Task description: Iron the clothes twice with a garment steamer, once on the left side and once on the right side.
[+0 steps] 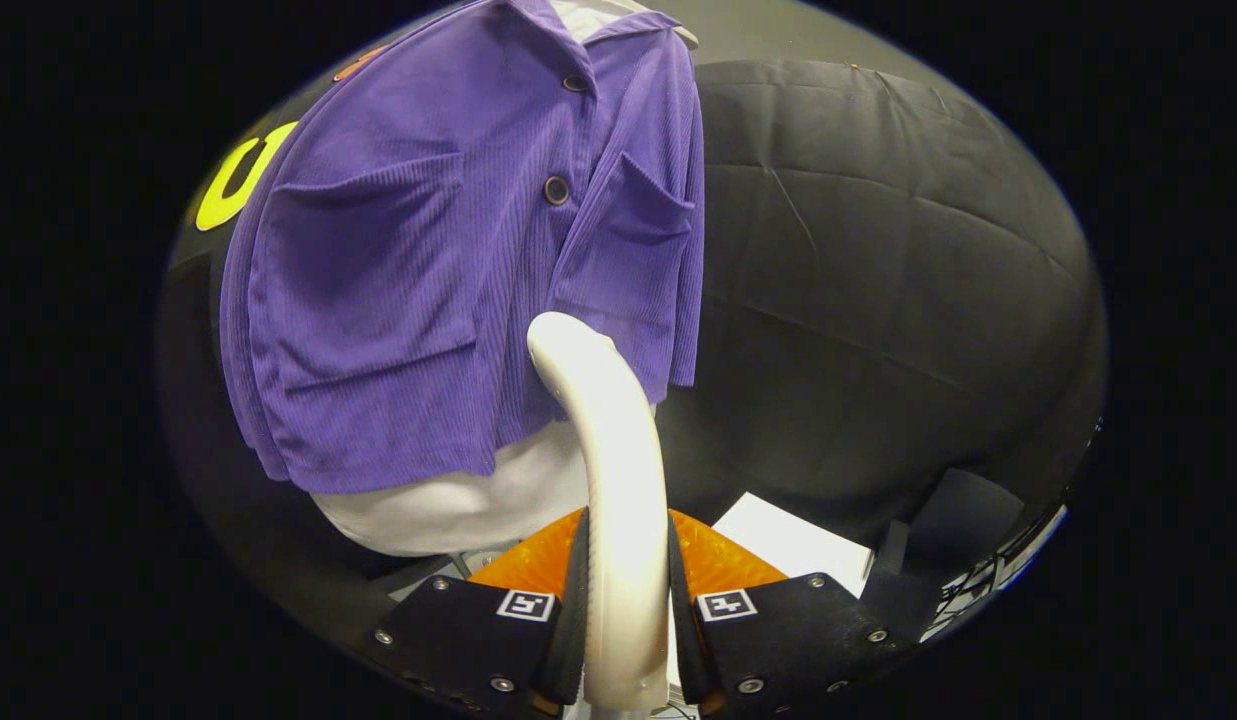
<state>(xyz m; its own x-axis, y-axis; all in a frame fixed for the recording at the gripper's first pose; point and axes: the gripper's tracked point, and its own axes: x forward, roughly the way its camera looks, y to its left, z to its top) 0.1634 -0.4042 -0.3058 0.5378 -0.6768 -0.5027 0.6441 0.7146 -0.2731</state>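
A purple ribbed shirt (pixel 428 280) with two chest pockets and dark buttons hangs on a white mannequin torso (pixel 458 505), ahead of the fingers and to their left. My gripper (pixel 626 600) is shut on the cream handle of the garment steamer (pixel 618 480), which rises between both black fingers (pixel 548 625) and curves forward. The steamer's head meets the lower hem of the shirt near its button line, on the shirt's right half as I see it. Where the head touches the cloth is hidden behind the handle.
The black cloth wall (pixel 878 270) spreads behind and to the right of the shirt. A white flat box or sheet (pixel 793 545) lies low, just beyond the right finger. A dark block (pixel 963 515) stands further right.
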